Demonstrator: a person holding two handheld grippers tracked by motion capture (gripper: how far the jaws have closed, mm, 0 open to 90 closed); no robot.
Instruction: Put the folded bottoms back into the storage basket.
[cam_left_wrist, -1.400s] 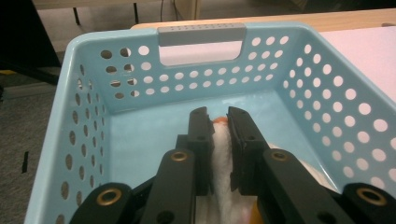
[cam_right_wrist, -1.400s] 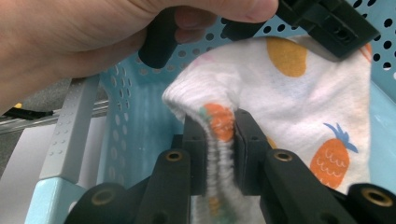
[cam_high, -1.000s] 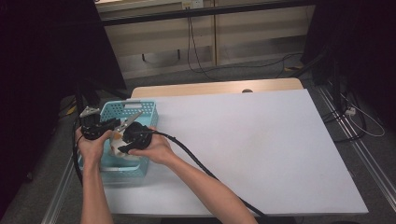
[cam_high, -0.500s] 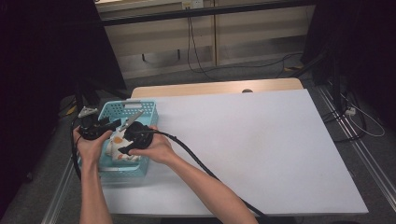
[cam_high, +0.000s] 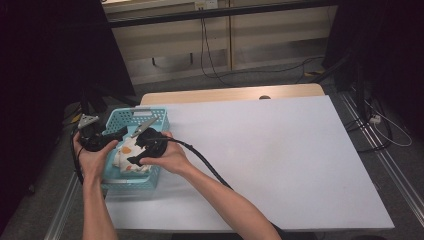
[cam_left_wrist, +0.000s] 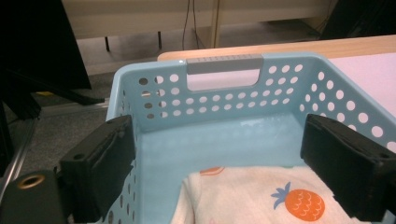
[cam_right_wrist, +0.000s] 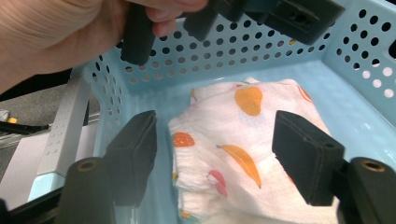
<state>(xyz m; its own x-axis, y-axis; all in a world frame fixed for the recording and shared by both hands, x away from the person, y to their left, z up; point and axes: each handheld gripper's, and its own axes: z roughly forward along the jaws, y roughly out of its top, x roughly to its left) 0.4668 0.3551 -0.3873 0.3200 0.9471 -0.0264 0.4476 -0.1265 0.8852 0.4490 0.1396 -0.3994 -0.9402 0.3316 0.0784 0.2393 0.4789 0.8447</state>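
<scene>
Both grippers are over the light blue basket (cam_high: 131, 184) at the desk's (cam_high: 280, 150) near left corner. A folded white cloth with fruit print (cam_right_wrist: 233, 144) lies flat on the basket floor, nothing gripping it.

Left gripper (cam_left_wrist: 224, 163): its fingers (cam_left_wrist: 100, 163) are spread wide and have just been opening. The cloth sits below and between them, untouched, with one finger close to the basket's side wall. Reads as a release: cloth set down, grip let go.

Right gripper (cam_right_wrist: 224, 158): its fingers (cam_right_wrist: 306, 161) are also spread and have just been opening. The cloth lies under the gap between them, with no pinch on it. The left hand (cam_right_wrist: 60, 32) and its gripper show beyond the fingertips, near the far basket wall.

The cloth rests toward the near end of the basket, and the far end by the grey handle (cam_left_wrist: 224, 63) is bare. Two tools were likely used to keep the fold intact while lowering. Placement looks done, with pulling out of the basket probably next.
</scene>
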